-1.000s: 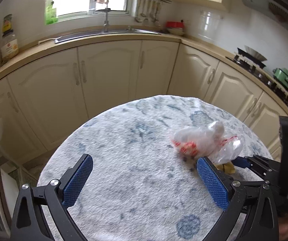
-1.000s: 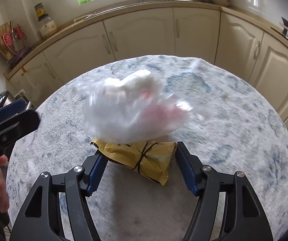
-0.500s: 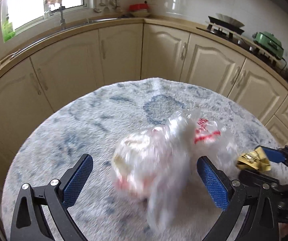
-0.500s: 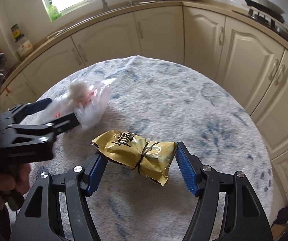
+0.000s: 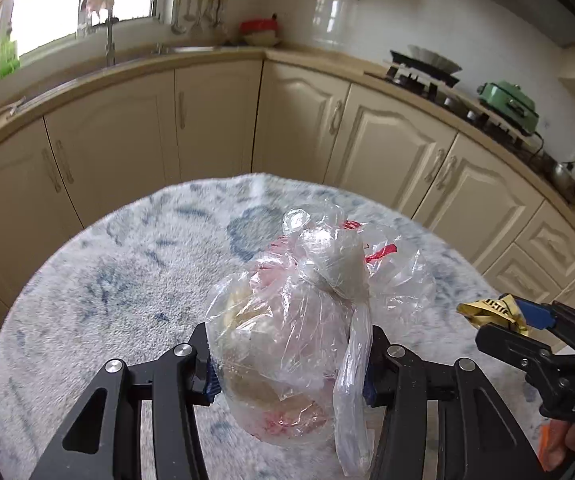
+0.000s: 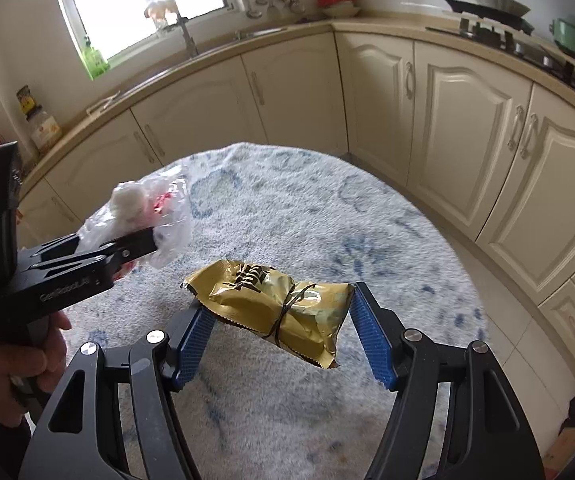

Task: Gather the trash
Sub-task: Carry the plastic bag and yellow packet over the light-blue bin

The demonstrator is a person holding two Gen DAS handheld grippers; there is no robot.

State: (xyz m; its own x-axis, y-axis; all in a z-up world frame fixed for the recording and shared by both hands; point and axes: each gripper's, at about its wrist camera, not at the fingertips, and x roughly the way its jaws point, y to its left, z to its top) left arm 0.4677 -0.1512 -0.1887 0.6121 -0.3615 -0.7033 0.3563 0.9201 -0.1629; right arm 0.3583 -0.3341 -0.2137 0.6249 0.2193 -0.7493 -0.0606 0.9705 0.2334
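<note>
Cream-cabinet kitchen, round blue-and-white fleecy surface. Left tongs closing on a knotted clear plastic bag of scraps — loose between wide-open jaws half a second earlier; right tongs pinch a crumpled gold foil wrapper. Both items gathered; no bin in view, disposal remains

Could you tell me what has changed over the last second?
The left gripper swung in from wide open around the clear plastic bag and is closing; the pads already press its sides. The right gripper kept the gold snack wrapper clamped throughout and carried it off the bag's side. The round table is unchanged.
</note>
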